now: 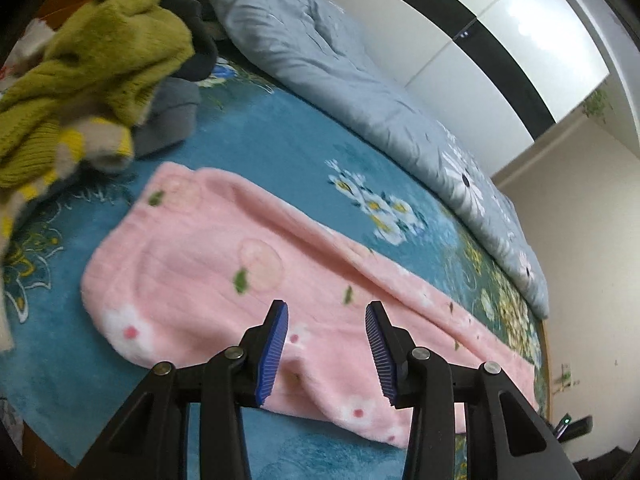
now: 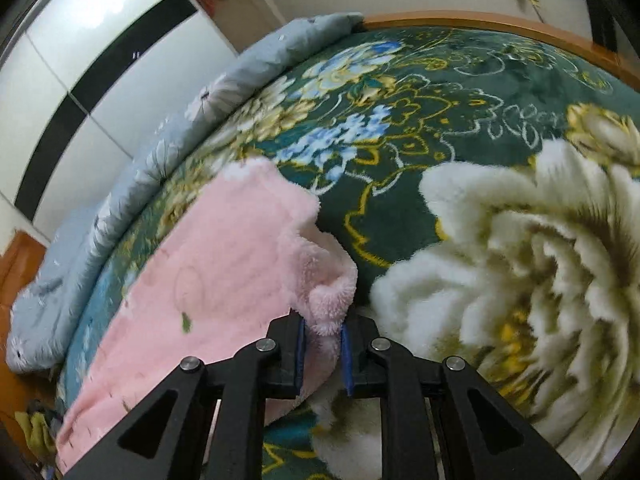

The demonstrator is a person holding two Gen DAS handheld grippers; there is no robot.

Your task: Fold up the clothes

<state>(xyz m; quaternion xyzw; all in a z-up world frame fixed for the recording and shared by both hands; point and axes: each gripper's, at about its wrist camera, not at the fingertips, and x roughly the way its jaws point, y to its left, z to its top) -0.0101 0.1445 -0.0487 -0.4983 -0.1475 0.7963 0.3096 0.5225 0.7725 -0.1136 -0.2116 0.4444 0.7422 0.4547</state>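
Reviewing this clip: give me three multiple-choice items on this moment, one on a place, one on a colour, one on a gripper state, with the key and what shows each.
1. Where does the green knitted garment lie in the left wrist view?
A. Upper left, on a clothes pile beyond the pink garment
B. Between the left gripper's jaws
C. On the floor by the wardrobe

2. What colour is the fleece garment spread on the floral blanket?
A. Grey
B. Pink
C. Yellow

3. What is the right gripper doing?
A. Standing wide open over bare blanket
B. Closed on a fold of the pink garment
C. Holding the blue-grey quilt

Key: 1 A, the green knit sits heaped at upper left, apart from the open left gripper. 2 B, it is pink with small flowers. 3 B, a pink fleece edge is pinched between its blue pads.
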